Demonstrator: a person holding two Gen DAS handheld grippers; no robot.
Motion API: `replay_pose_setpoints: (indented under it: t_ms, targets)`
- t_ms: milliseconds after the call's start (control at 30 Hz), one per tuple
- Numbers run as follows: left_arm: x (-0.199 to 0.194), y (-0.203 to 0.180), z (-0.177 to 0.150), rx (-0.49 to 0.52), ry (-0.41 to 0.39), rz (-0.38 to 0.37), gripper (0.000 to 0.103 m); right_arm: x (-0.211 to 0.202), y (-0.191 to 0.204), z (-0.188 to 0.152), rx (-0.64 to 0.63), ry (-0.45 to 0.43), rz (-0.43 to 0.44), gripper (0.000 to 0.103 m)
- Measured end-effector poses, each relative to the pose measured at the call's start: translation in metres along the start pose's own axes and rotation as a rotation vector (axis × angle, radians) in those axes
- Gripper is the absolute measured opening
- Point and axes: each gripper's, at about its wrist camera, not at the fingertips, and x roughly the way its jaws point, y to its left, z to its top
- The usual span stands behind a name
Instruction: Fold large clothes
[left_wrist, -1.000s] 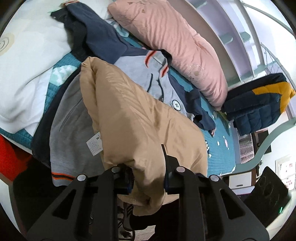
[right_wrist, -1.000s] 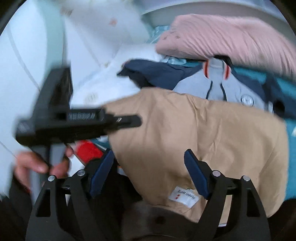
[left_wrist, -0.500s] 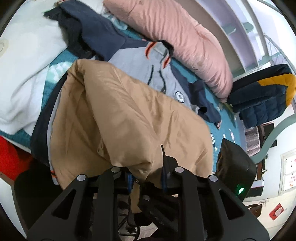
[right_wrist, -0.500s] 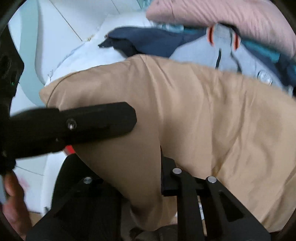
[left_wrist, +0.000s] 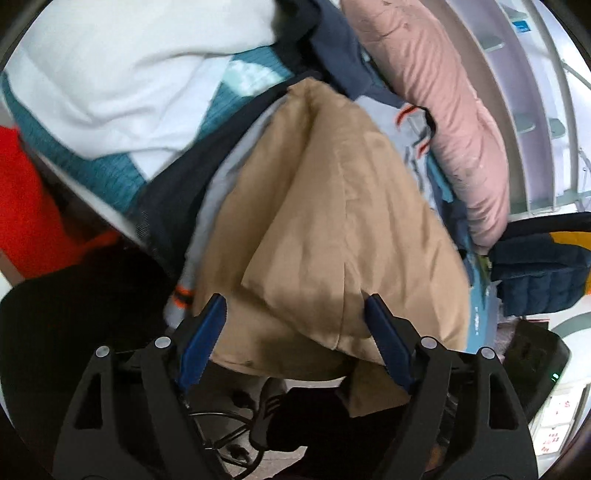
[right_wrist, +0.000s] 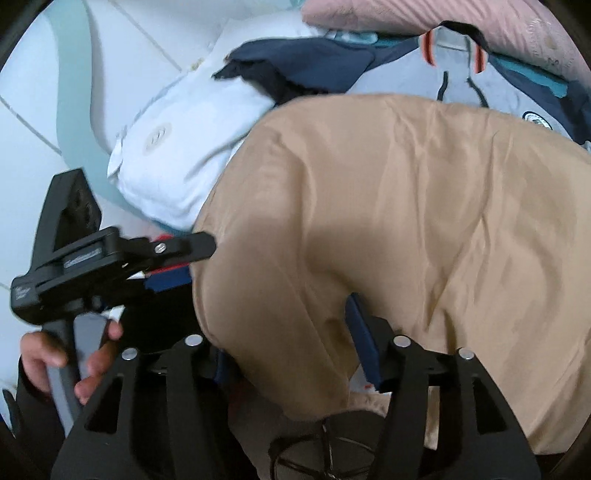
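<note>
A tan garment (left_wrist: 332, 221) lies folded over on top of a grey and navy jacket (left_wrist: 410, 125) at the near edge of the bed. My left gripper (left_wrist: 295, 314) is open, its blue pads on either side of the tan fold's near corner without pinching it. In the right wrist view the tan garment (right_wrist: 424, 206) fills the middle and right. My right gripper (right_wrist: 291, 332) has its jaws apart, with the tan cloth bunched between them. The left gripper (right_wrist: 177, 254) shows at the left, held in a hand beside the garment's edge.
A pink pillow (left_wrist: 450, 110) lies along the far side of the bed. A white pillow (left_wrist: 122, 74) lies at the left on the teal sheet (left_wrist: 110, 177). A navy and yellow puffer jacket (left_wrist: 546, 258) is at the right. Cables (left_wrist: 229, 435) lie on the floor below.
My left gripper has opened and let go of the tan garment. My right gripper's jaws have spread wider around the cloth. The tan garment now lies folded over the jacket.
</note>
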Motion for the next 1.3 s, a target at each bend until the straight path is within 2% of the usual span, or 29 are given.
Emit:
replay_pose_setpoints:
  t_ms: [100,233,333,433,500,533,567,600,633,733,800,900,933,1000,1067,1167,1300]
  targets:
    - [-0.004,0.015,0.004,-0.034,-0.015,0.009,0.078,-0.012,0.012,-0.008,-0.047,0.015,0.048,0.060]
    - [0.009,0.025,0.004,-0.027,0.009,0.044,0.078,-0.032,0.008,-0.009,-0.033,-0.032,0.058,0.062]
    - [0.022,0.033,0.001,-0.051,0.039,0.049,0.078,-0.037,-0.010,-0.004,0.008,-0.046,0.013,0.062]
    - [0.029,0.037,0.000,-0.074,0.063,0.013,0.078,-0.039,-0.024,-0.005,0.041,-0.049,-0.011,0.062]
    - [0.033,0.034,0.001,-0.069,0.067,-0.016,0.066,-0.036,-0.031,-0.007,0.060,-0.046,-0.023,0.062]
    - [0.035,0.031,0.002,-0.057,0.067,-0.026,0.045,-0.034,-0.032,-0.007,0.064,-0.041,-0.028,0.062]
    - [0.034,0.025,0.002,-0.035,0.065,-0.053,0.030,-0.034,-0.033,-0.008,0.067,-0.038,-0.031,0.062]
    - [0.031,0.017,0.003,-0.005,0.052,-0.048,0.026,-0.034,-0.034,-0.009,0.068,-0.037,-0.030,0.062]
    - [0.027,0.012,0.003,0.019,0.043,-0.039,0.017,-0.034,-0.035,-0.010,0.069,-0.037,-0.031,0.062]
    - [0.001,-0.012,0.000,0.091,-0.014,-0.100,0.010,-0.040,-0.042,-0.009,0.119,-0.059,-0.002,0.062]
    - [-0.017,-0.039,-0.002,0.178,-0.056,-0.130,0.010,-0.047,-0.054,-0.006,0.201,-0.087,0.064,0.062]
    - [-0.027,-0.070,-0.007,0.264,-0.079,-0.169,0.009,-0.062,-0.064,0.005,0.290,-0.137,0.154,0.062]
    - [-0.027,-0.079,-0.010,0.297,-0.087,-0.168,0.009,-0.069,-0.062,0.012,0.296,-0.151,0.174,0.063]
    - [-0.022,-0.093,-0.017,0.343,-0.075,-0.146,0.009,-0.077,-0.056,0.027,0.294,-0.170,0.191,0.070]
    - [-0.016,-0.103,-0.024,0.376,-0.073,-0.118,0.009,-0.081,-0.043,0.050,0.262,-0.165,0.157,0.074]
    - [-0.010,-0.108,-0.029,0.375,-0.060,-0.135,0.009,-0.063,-0.010,0.083,0.148,-0.058,0.051,0.076]
    - [-0.007,-0.106,-0.033,0.388,-0.066,-0.132,0.009,-0.033,0.030,0.100,0.028,0.045,-0.038,0.076]
